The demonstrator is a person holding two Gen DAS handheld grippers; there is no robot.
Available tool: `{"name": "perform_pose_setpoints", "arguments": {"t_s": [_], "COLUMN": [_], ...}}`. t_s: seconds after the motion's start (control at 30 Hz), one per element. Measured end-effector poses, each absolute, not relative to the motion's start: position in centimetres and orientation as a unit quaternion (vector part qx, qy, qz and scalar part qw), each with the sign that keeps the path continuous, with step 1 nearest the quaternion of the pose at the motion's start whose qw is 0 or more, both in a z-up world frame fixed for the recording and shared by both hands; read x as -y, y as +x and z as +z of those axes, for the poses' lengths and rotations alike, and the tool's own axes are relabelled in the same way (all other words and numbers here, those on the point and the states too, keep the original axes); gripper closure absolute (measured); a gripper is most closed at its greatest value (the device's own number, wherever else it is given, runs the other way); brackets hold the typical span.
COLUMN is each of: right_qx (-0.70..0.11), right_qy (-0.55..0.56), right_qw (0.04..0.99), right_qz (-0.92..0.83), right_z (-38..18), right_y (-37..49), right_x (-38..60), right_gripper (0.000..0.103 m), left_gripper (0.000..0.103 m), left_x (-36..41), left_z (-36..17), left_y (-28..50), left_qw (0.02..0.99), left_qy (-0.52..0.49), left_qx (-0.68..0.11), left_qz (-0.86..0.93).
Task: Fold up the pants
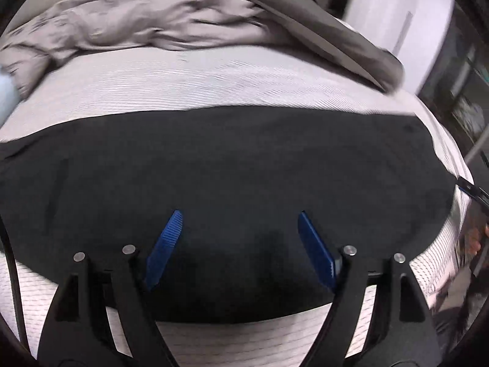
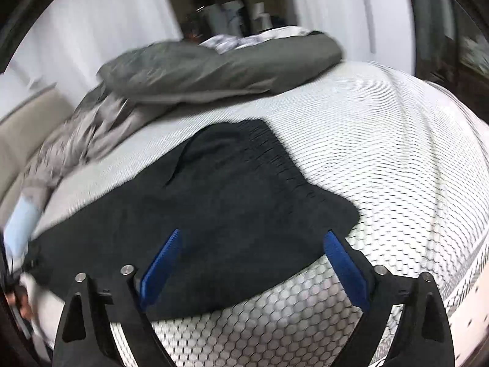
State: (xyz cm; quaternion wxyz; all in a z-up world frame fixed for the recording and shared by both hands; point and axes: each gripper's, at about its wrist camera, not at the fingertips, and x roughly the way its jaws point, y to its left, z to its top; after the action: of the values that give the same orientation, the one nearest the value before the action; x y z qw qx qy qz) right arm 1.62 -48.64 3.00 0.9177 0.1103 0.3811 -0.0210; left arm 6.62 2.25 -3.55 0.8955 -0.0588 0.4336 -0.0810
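Your left gripper [image 1: 240, 217] and right gripper [image 2: 252, 238] hover over the black pants [image 1: 229, 165] — jaws apart, empty. Pinch only the near edge on the bed [image 2: 382, 128] — both layers.

Left wrist view: sits low behind the left hand-held gripper [image 1: 240, 214], looking forward and down along its two blue fingers; close over the black pants [image 1: 214, 168], which fill the near and middle ground across the bed [image 1: 183, 82]. Grey duvet [image 1: 152, 24] heaped at far side, wall at far right.

Right wrist view: behind the right hand-held gripper [image 2: 252, 234], same forward-down aim, set a little higher and further back; the pants [image 2: 220, 189] run from centre to near left, patterned bed [image 2: 382, 140] bare on right, duvet [image 2: 214, 70] far.

Shared: pants, bed surface, duvet, pale blue item at left edge [image 1: 6, 91] [image 2: 20, 226]
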Motion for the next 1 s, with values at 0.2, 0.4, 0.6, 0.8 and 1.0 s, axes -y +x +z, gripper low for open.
{"name": "perform_pose_setpoints", "arguments": {"t_s": [0.2, 0.4, 0.6, 0.8, 1.0], "right_qx": [-0.438, -0.438, -0.418, -0.385, -0.34], "right_qy": [-0.002, -0.087, 0.137, 0.373, 0.384], "right_qw": [0.897, 0.893, 0.898, 0.842, 0.858], "right_qz": [0.062, -0.061, -0.03, 0.07, 0.002], "right_z": [-0.9, -1.6, 0.3, -1.6, -3.1], "right_y": [3.8, 3.7, 1.4, 0.8, 5.4], "right_x": [41.9, 44.4, 52.7, 57.9, 58.7], "right_gripper": [0.011, 0.013, 0.015, 0.015, 0.055], "left_gripper": [0.026, 0.019, 0.019, 0.019, 0.019], "left_x": [6.7, 8.9, 8.3, 8.9, 9.0], "left_z": [-5.3, -6.1, -5.2, -3.8, -5.2], "left_y": [7.4, 6.9, 6.7, 6.0, 6.8], "left_qw": [0.874, 0.868, 0.876, 0.879, 0.872], "left_qy": [0.014, 0.033, 0.028, 0.008, 0.009], "left_qx": [-0.465, -0.48, -0.464, -0.447, -0.463], "left_qz": [-0.141, -0.127, -0.13, -0.166, -0.157]}}
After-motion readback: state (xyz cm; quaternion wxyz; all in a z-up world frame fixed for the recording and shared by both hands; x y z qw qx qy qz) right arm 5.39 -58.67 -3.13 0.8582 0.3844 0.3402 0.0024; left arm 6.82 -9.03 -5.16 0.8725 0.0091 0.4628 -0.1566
